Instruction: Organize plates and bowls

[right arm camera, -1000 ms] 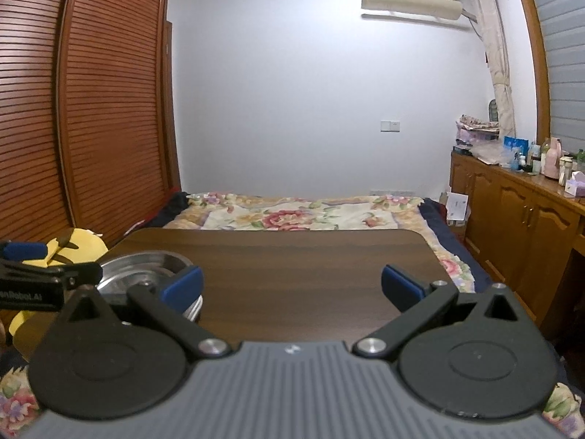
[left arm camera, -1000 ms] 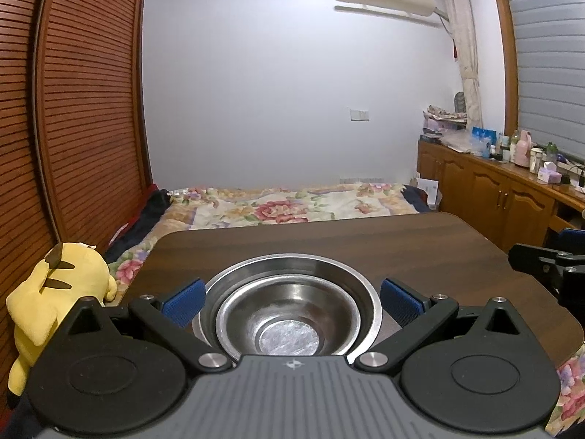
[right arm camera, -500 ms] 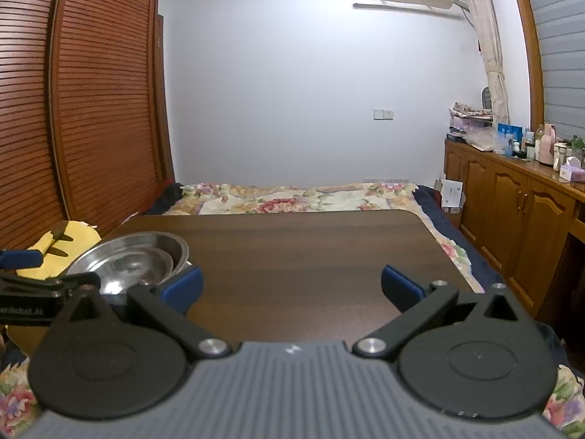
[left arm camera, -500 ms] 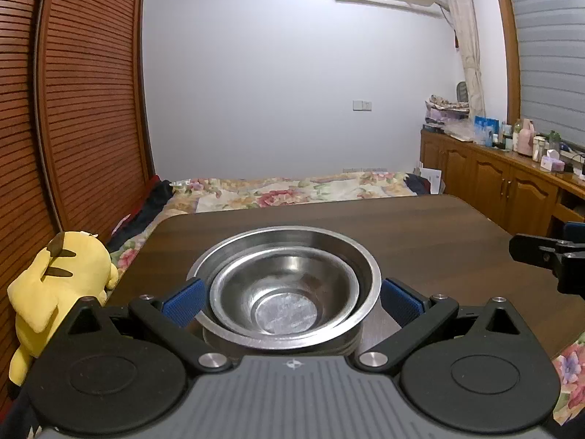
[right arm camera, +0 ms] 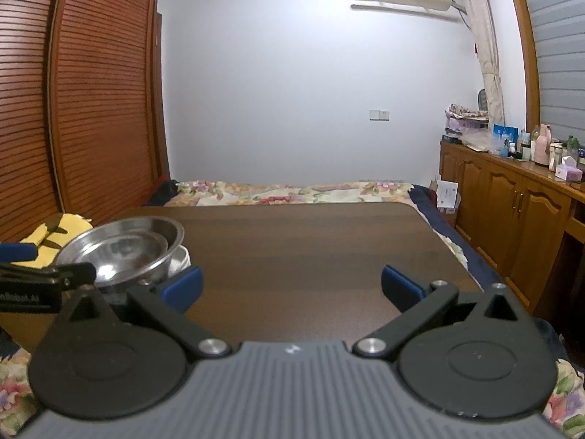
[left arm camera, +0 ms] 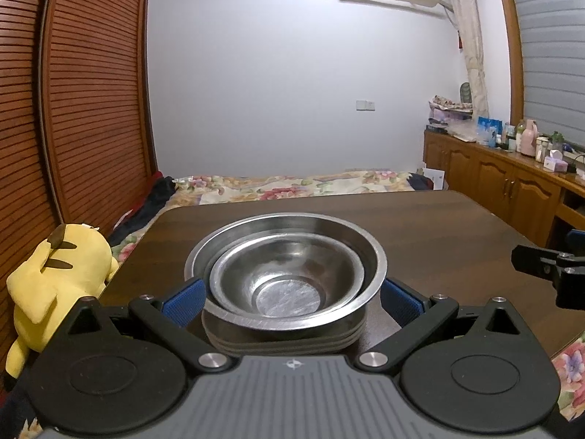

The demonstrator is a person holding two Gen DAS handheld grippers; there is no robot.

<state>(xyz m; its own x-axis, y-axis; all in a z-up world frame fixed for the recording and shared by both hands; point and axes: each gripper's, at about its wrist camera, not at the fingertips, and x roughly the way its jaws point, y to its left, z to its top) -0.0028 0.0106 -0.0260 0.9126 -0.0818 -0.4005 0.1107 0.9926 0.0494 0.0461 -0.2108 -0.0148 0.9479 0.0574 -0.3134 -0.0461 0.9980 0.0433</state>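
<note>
Bedroom walls, slatted wooden doors and a flowered bed (left arm camera: 292,186) frame a dark wooden bench (right arm camera: 310,241) that carries the dishes. Seen from the left wrist, a small steel bowl (left arm camera: 289,274) sits nested inside a large steel bowl (left arm camera: 365,252), and both rest on a low stack of plates (left arm camera: 285,342) at the near edge of the bench, at 6 o'clock on its top. The left claw (left arm camera: 290,298) stands spread wide, one blue pad on each side of the stack at 9 and 3 o'clock, close to the large bowl's wall but pinching nothing. The right claw (right arm camera: 292,287) is also spread and empty, held over bare wood, with the bowls at its 10 o'clock.

The stacking looks all but done. The risk from here lies in the left claw: its pads sit so near the stack that a sideways drift while pulling away could nudge the plates toward the bench edge. The small bowl sits off-centre toward 8 o'clock inside the large one, so a knock could rattle it. A yellow plush toy (left arm camera: 55,274) lies just beyond the left edge.
</note>
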